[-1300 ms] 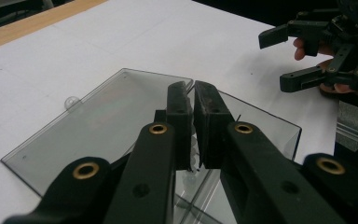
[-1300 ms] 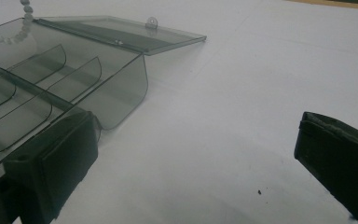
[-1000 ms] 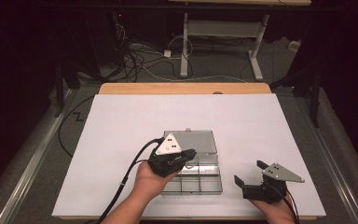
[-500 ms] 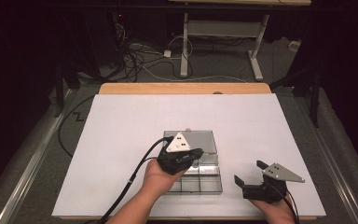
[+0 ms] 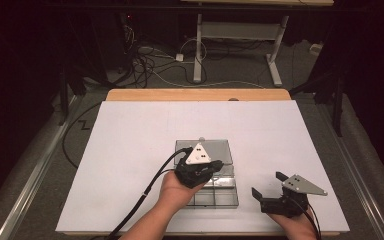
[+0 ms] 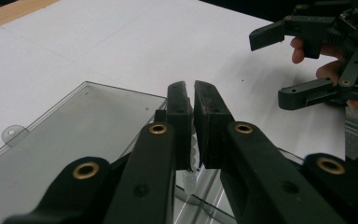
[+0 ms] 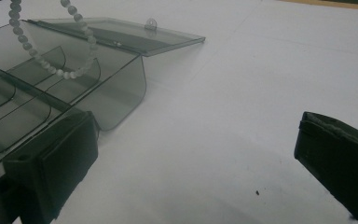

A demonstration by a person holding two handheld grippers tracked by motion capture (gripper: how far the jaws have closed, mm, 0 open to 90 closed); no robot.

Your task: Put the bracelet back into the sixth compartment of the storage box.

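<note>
- Left tool (image 6: pixel 190 98), clenched on a string of white round beads (image 7: pixel 51 46), hangs it directly above the clear smoky plastic compartment box (image 5: pixel 225 197) lying open on the white bench (image 5: pixel 130 150).
- Right tool (image 5: pixel 272 187), released with nothing in it, waits right of the box, farther off.

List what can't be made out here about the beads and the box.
- Bead string: its top runs off the right gripper view's upper edge.
- Beads in the left claw: mostly hidden between its fingers.
- Box: contents covered by the left hand in the high view.
</note>
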